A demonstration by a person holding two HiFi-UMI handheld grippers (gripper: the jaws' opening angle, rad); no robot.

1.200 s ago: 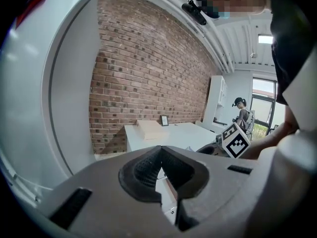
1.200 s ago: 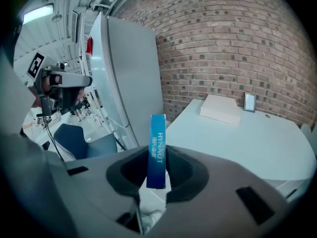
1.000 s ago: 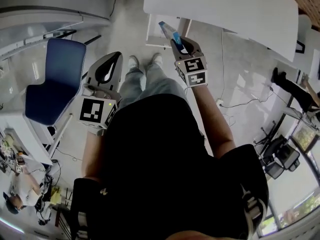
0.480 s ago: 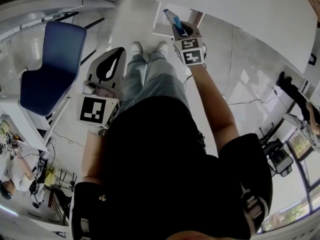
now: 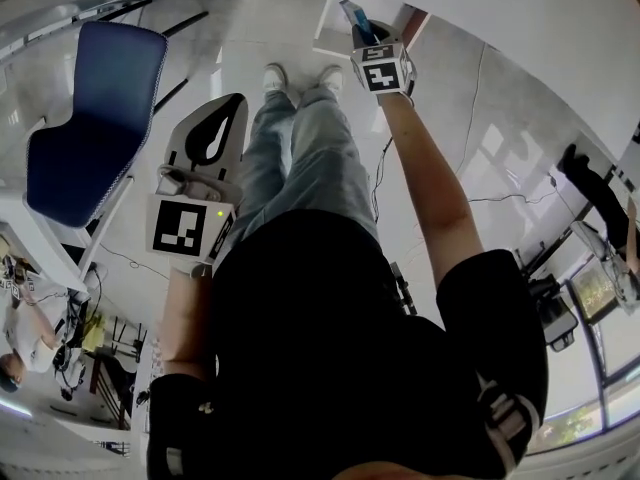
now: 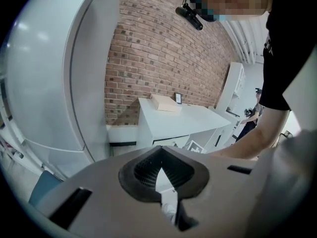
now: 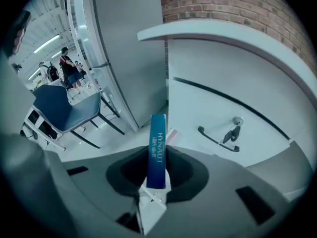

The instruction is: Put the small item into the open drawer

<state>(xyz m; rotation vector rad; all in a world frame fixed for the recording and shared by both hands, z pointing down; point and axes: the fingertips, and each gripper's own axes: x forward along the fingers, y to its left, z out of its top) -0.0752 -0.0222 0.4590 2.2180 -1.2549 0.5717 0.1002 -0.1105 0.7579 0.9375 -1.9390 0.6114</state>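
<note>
1 white cabinet [image 7: 237, 88], open drawer not clearly in view; 1 left gripper [image 6: 161, 175], jaws together, empty; 1 right gripper [image 7: 157, 182] clamped on 1 small blue box [image 7: 157, 150], upright, near the cabinet front, so pickup done, placing in drawer outstanding.

you stand on a pale, glossy floor [image 5: 480, 168], your shoes [image 5: 275, 76] side by side on it. a blue chair [image 5: 90, 108] stands on the floor to your left, and a thin dark cable [image 5: 378, 173] trails across it by your right leg. a white desk [image 6: 198, 118] stands against the brick wall [image 6: 148, 48]; a flat box [image 6: 163, 102] and a small dark frame [image 6: 178, 98] sit near its back edge.
</note>
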